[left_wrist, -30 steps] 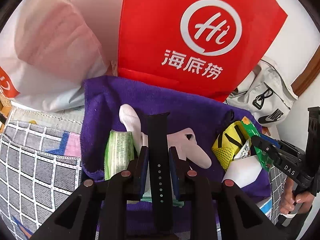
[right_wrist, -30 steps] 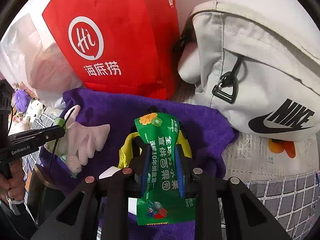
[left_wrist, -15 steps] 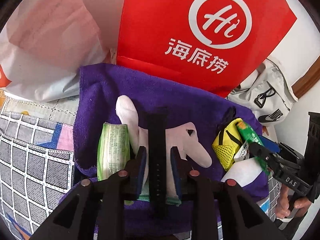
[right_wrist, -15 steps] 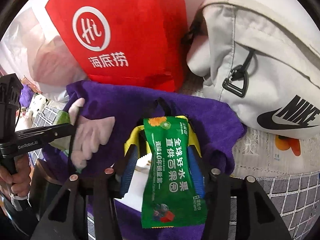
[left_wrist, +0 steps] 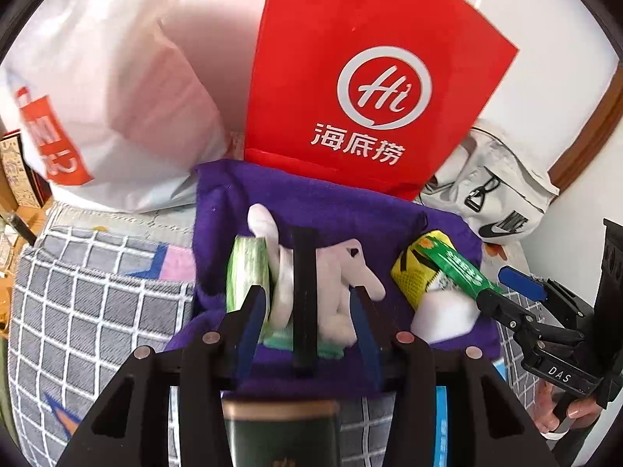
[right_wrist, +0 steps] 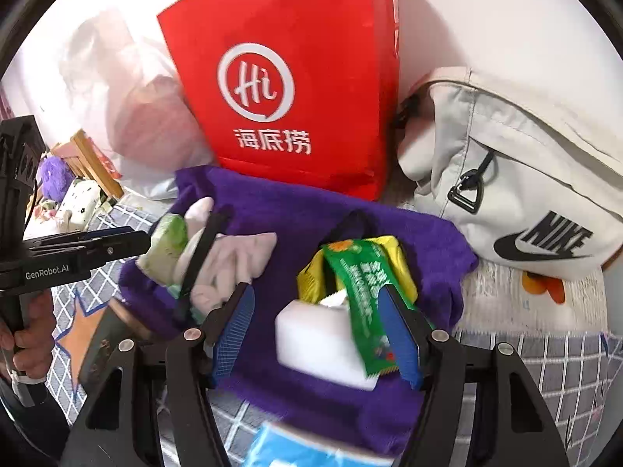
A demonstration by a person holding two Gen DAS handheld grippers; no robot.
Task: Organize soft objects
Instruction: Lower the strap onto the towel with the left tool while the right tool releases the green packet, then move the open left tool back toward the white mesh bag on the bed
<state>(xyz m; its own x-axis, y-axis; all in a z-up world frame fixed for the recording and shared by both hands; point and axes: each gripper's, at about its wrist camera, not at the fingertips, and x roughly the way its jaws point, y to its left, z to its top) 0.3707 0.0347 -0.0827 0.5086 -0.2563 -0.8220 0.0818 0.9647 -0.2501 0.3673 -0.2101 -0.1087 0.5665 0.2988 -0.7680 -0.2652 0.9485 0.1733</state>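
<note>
Both grippers have let go since a second ago: our left gripper [left_wrist: 307, 311] now stands with jaws wide around the black strap [left_wrist: 304, 295], which lies loose across the white plush toy [left_wrist: 342, 284] beside the pale green packet [left_wrist: 248, 268]. Our right gripper [right_wrist: 317, 330] has its jaws spread wide too, and the green snack packet [right_wrist: 362, 292] we clamped earlier now rests free, draped over the yellow pouch [right_wrist: 393, 260] and the white block [right_wrist: 323, 342]. Everything sits on the purple towel [right_wrist: 296, 214], with the red paper bag [right_wrist: 296, 78] standing behind and the white Nike bag [right_wrist: 525, 179] on the right.
</note>
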